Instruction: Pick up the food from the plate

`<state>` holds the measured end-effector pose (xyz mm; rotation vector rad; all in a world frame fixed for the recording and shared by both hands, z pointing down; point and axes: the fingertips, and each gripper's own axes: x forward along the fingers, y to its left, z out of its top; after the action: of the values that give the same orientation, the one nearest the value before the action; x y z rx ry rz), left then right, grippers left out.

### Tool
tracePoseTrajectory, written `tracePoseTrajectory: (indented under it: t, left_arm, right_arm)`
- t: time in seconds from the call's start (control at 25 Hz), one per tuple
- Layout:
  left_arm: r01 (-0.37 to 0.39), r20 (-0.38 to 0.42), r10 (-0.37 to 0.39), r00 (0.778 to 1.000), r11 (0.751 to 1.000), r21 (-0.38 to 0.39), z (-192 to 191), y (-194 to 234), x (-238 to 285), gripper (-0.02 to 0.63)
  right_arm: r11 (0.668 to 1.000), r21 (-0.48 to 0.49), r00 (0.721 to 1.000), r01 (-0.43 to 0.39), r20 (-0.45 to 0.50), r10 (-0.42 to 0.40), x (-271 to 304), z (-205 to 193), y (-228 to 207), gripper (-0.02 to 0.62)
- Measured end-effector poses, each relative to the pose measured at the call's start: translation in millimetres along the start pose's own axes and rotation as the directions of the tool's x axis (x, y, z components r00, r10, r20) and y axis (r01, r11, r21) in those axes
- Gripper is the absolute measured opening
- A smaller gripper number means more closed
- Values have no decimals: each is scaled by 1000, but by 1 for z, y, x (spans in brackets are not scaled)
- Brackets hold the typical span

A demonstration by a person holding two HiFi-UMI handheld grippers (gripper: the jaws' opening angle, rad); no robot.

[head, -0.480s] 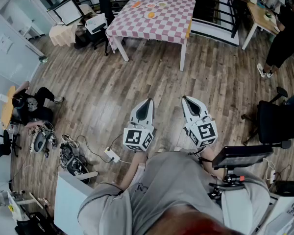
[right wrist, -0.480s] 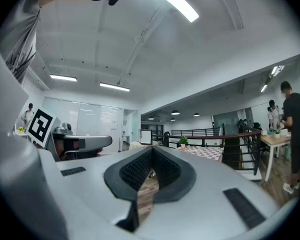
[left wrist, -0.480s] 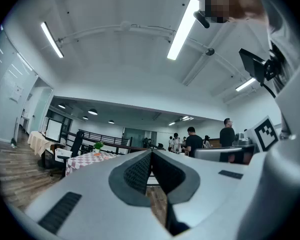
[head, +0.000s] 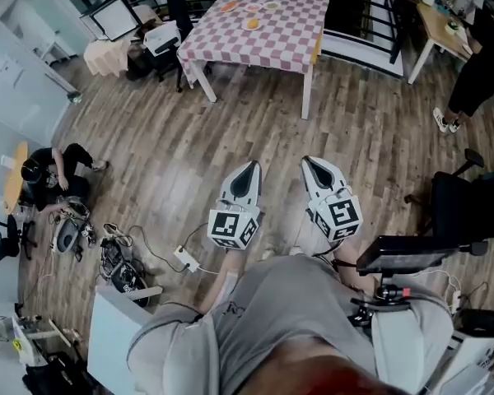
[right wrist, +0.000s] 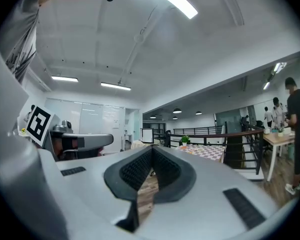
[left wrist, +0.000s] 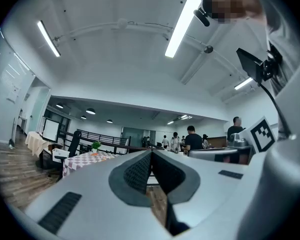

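A table with a pink-and-white checked cloth (head: 272, 31) stands far ahead across the wooden floor. On it are small plates with orange food (head: 251, 24), too small to make out further. My left gripper (head: 250, 166) and right gripper (head: 305, 162) are held side by side in front of the person's body, pointing level toward that table and far from it. In the left gripper view the left gripper (left wrist: 151, 153) is shut with nothing between its pads, and the checked table (left wrist: 85, 159) lies off to the left. The right gripper (right wrist: 152, 150) also looks shut and empty; the checked table (right wrist: 206, 151) is at its right.
A black office chair (head: 465, 208) stands at the right. A wooden desk (head: 440, 23) with a person in black (head: 477, 64) is at the top right. A person (head: 53, 175) crouches at the left near cables and gear (head: 119, 262). Black railings (head: 370, 11) run behind the table.
Both grippers sit slightly higher in the head view and the table has shifted a little toward the top edge. The crouching person at the left has changed posture.
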<state>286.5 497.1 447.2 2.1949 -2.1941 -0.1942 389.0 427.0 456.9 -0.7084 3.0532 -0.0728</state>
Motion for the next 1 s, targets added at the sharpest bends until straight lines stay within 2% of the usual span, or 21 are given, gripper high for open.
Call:
tracePoseTrajectory:
  t: [0.16, 0.28, 0.36, 0.48, 0.6, 0.8, 1.0]
  left_arm:
    - [-27, 8, 27, 1000, 1000, 13, 4, 2, 11, 11]
    - [-58, 19, 58, 998, 998, -6, 0, 5, 23, 11]
    - [-73, 10, 73, 997, 997, -16, -3, 8, 31, 11]
    - [-87, 14, 87, 996, 996, 8, 5, 17, 39, 11]
    - [-113, 30, 112, 993, 993, 23, 11, 41, 58, 11]
    - [-124, 28, 124, 992, 992, -6, 0, 95, 101, 11]
    - [-68, 14, 68, 998, 998, -5, -3, 155, 161, 11]
  right_arm:
    - [999, -1, 999, -44, -18, 44, 13, -1, -8, 15]
    - [998, -12, 998, -64, -27, 63, 26, -12, -20, 15]
    - [998, 13, 997, -66, -50, 67, 35, -20, -28, 15]
    - [997, 36, 996, -68, -47, 70, 47, -12, -34, 15]
    - [998, 31, 997, -61, -50, 63, 70, -9, -45, 15]
    - [999, 38, 997, -35, -68, 38, 124, -21, -69, 15]
    - [999, 47, 996, -6, -87, 10, 206, -22, -94, 15]
